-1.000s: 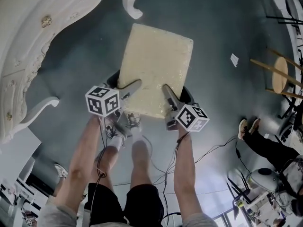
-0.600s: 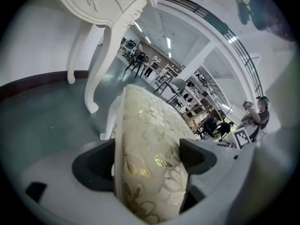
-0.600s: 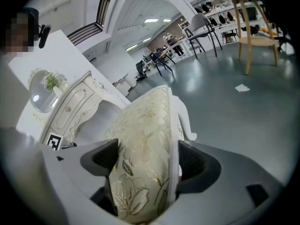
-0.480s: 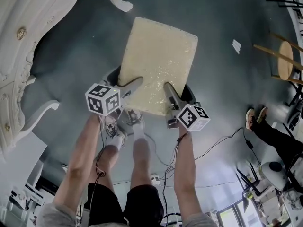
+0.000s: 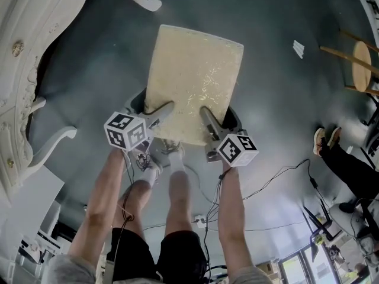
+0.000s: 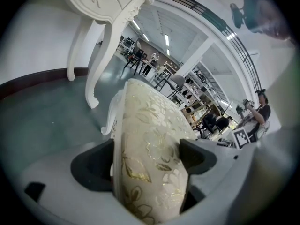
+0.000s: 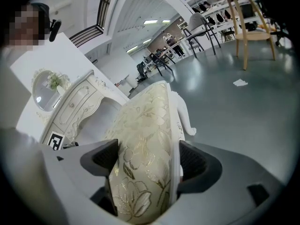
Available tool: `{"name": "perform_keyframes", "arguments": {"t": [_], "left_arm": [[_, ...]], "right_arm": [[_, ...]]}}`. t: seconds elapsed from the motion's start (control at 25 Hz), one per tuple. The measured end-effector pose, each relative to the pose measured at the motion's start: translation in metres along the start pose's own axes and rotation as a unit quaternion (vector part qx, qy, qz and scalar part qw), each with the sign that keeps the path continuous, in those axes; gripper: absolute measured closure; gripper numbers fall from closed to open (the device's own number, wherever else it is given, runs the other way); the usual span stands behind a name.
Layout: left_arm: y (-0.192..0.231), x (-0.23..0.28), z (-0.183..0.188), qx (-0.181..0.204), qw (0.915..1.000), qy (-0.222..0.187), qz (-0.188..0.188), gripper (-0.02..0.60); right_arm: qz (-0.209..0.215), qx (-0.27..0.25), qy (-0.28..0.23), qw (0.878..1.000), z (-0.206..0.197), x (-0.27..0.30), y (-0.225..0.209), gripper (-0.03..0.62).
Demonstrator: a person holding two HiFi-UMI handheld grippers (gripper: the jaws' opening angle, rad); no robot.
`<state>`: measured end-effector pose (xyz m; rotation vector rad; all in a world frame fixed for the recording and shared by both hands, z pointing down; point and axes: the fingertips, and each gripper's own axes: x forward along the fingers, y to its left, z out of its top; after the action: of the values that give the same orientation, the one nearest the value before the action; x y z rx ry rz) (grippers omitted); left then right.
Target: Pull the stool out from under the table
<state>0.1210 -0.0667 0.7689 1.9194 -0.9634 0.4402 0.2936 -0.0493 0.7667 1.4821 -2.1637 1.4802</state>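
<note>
Two grippers grip the near edge of the cream stool [image 5: 192, 78] in the head view, the left gripper [image 5: 159, 110] at its left corner and the right gripper [image 5: 208, 120] at its right, and the stool stands on the grey floor [image 5: 95, 70], out from under the white table [image 5: 29, 52] and apart from it. Seen from the left gripper view, both dark jaws press against the gold-flowered stool, with table legs behind. Likewise, the right gripper view shows its jaws closed tight on the stool.
</note>
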Motion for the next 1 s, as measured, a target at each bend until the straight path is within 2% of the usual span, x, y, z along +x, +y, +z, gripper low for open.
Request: {"name": "perform_keyframes", "arguments": {"t": [0.24, 0.48, 0.72, 0.88, 1.0], "left_arm": [[0.000, 0.000, 0.001, 0.000, 1.0000, -0.004, 0.003, 0.155], [0.001, 0.001, -0.002, -0.002, 0.9998, 0.017, 0.010, 0.155], [0.002, -0.012, 0.010, 0.009, 0.9988, 0.004, 0.048, 0.158], [-0.011, -0.033, 0.042, 0.011, 0.9979, -0.027, 0.057, 0.161], [-0.021, -0.059, 0.073, 0.018, 0.9961, -0.054, 0.068, 0.170]], "right_arm": [[0.004, -0.003, -0.006, 1.000, 0.000, 0.001, 0.001, 0.186], [-0.009, -0.008, 0.011, 1.000, 0.000, -0.001, -0.001, 0.186], [-0.040, -0.085, 0.026, 0.995, 0.017, -0.007, 0.013, 0.186], [-0.044, -0.131, 0.020, 0.990, 0.044, -0.013, 0.036, 0.186], [-0.035, -0.168, 0.015, 0.985, 0.067, -0.018, 0.069, 0.186]]}}
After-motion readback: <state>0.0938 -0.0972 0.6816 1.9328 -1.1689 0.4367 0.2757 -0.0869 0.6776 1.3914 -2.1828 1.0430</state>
